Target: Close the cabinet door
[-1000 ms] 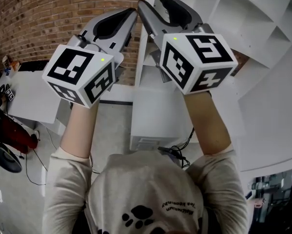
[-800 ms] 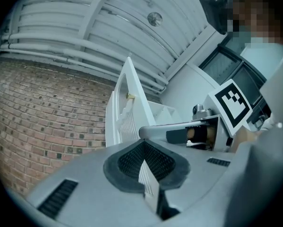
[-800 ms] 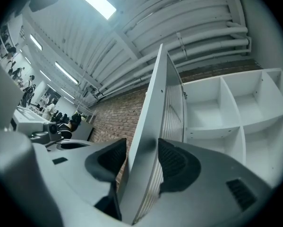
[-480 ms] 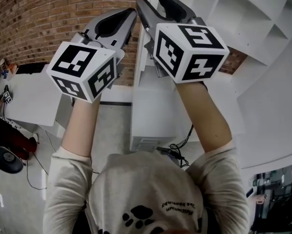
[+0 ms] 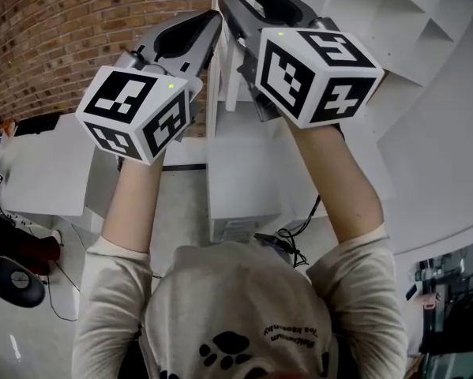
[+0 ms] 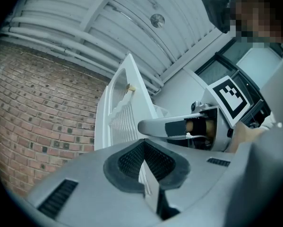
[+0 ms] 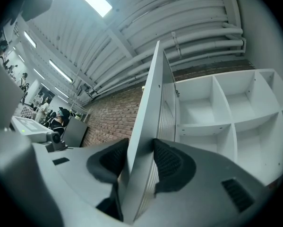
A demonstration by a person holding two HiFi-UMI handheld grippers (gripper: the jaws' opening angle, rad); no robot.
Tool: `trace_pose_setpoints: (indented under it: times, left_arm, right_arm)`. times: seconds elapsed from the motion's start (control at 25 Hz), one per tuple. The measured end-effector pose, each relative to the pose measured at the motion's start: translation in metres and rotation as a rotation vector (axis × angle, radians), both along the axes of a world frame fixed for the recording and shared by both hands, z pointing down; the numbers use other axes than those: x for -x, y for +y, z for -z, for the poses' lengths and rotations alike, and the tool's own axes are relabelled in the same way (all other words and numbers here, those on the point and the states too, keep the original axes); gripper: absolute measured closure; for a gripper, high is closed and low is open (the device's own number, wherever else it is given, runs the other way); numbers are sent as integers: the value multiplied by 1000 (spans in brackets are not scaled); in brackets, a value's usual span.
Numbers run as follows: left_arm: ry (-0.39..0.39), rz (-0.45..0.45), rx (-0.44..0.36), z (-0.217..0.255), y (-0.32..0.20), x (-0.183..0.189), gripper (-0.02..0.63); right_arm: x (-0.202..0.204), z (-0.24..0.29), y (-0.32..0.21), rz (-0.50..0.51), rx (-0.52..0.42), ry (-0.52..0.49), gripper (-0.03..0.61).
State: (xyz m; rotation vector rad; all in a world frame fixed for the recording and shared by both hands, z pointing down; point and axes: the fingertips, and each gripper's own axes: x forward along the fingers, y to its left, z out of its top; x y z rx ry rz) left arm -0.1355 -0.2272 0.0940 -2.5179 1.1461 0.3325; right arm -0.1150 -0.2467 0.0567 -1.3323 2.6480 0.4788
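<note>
Right gripper: the jaws have just been closing, and both black pads bear on the free edge of the white cabinet door, one pad on each face, at lower centre of the right gripper view. Left gripper: the pad tips meet at lower centre of the left gripper view. A sliver of white slatted panel shows in the wedge-shaped gap behind them, and whether it is pinched cannot be told. In the head view both tools sit side by side at upper centre, the left marker cube just beside the right one. The door stands open, edge-on, rising from the right jaws toward the top of the frame. The cabinet, with its shelf compartments, fills the right of the right gripper view, and a brick wall lies left of the door
</note>
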Motion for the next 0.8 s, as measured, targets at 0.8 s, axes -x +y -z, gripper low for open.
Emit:
trace_pose_setpoints:
  times: [0.8]
  left_arm:
    - [-5, -147, 4, -11, -22, -44, 604]
  right_arm:
    - [-50, -2, -13, -84, 40, -6, 456]
